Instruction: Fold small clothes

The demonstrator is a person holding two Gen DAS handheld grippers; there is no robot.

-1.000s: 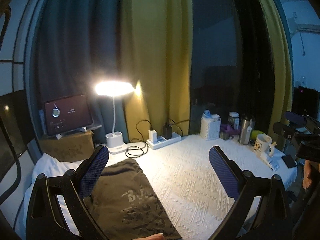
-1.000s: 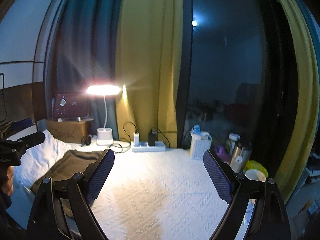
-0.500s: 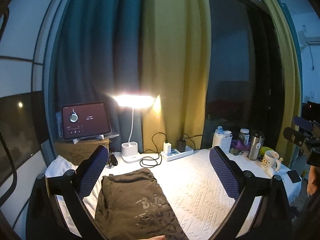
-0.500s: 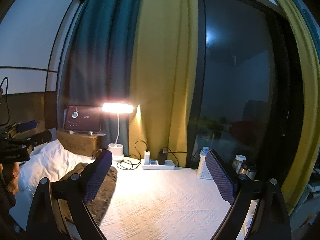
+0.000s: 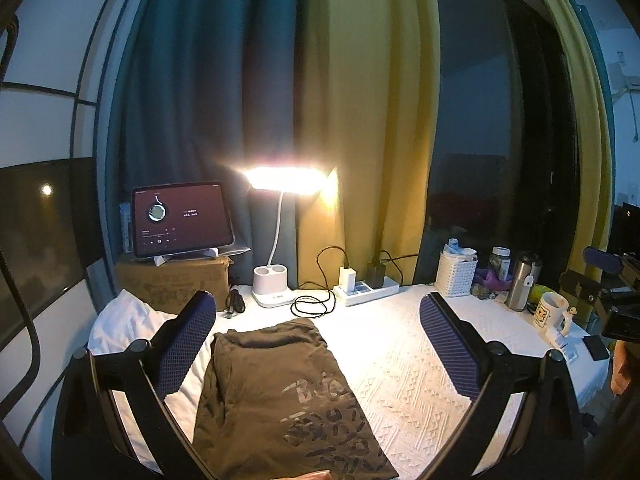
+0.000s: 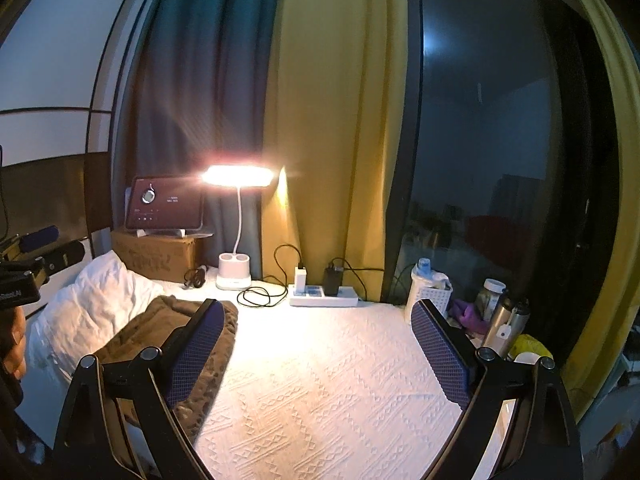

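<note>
Left tool [image 5: 318, 334] spread wide, empty, above the folded shirt [image 5: 280, 396] at the counter's [image 5: 404, 364] left edge. Right tool [image 6: 316, 336] spread, empty too. Far-right basket [image 5: 456, 276] holds something unclear. Shirt's near end cut off.

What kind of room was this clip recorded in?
Probably a bedroom corner: a table in white textured cloth beside a white pillow, a lit white desk lamp and long yellow curtains.

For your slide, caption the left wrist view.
Open left claw above a folded olive shirt on a lamp-lit white bedspread.
</note>
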